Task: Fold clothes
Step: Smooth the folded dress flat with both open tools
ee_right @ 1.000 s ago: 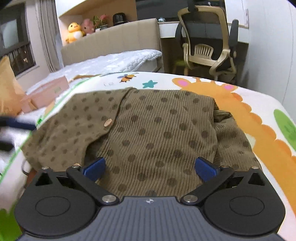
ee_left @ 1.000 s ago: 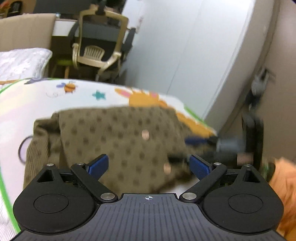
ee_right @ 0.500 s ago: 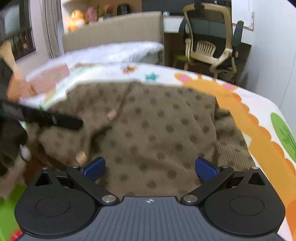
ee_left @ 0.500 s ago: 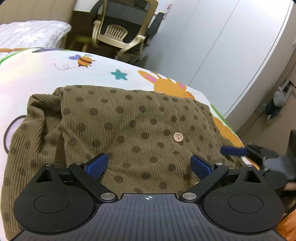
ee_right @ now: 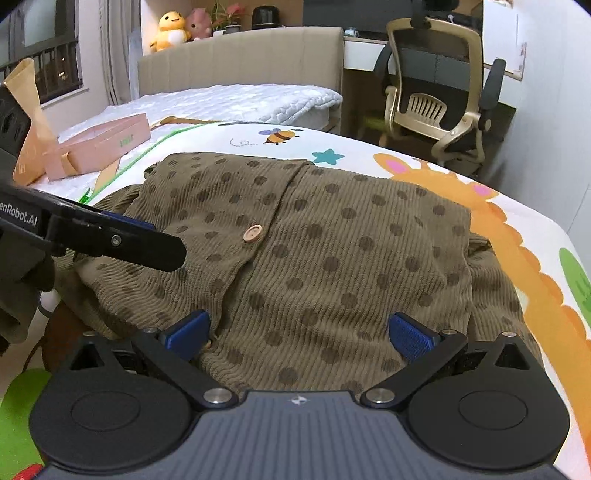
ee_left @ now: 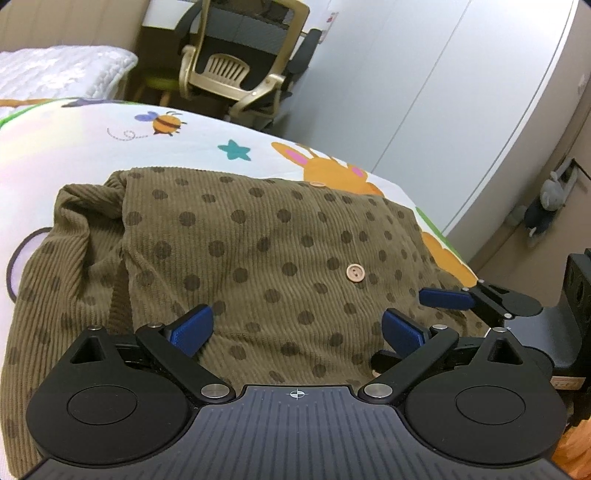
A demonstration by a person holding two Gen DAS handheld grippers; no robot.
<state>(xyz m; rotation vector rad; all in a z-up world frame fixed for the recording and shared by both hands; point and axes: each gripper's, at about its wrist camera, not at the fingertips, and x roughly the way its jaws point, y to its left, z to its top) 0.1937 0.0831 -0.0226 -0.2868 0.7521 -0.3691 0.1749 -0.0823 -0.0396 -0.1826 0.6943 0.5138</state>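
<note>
Now the left tool (ee_left: 297,328) and right tool (ee_right: 299,330), both spread and empty, have steadied low over the brown cardigan (ee_right: 314,251); its near hem looks next for pinching.

Bare cartoon sheet (ee_right: 369,147) lies open beyond the cardigan (ee_right: 332,258). A pink box (ee_right: 99,146) crowds its left side, and the left gripper (ee_right: 162,251) reaches across that edge.

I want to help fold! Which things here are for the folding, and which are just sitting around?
For the folding:
brown dotted cardigan
left tool
right tool
cartoon sheet underneath it

Just sitting around:
pink box
desk chair
yellow duck toy
</note>
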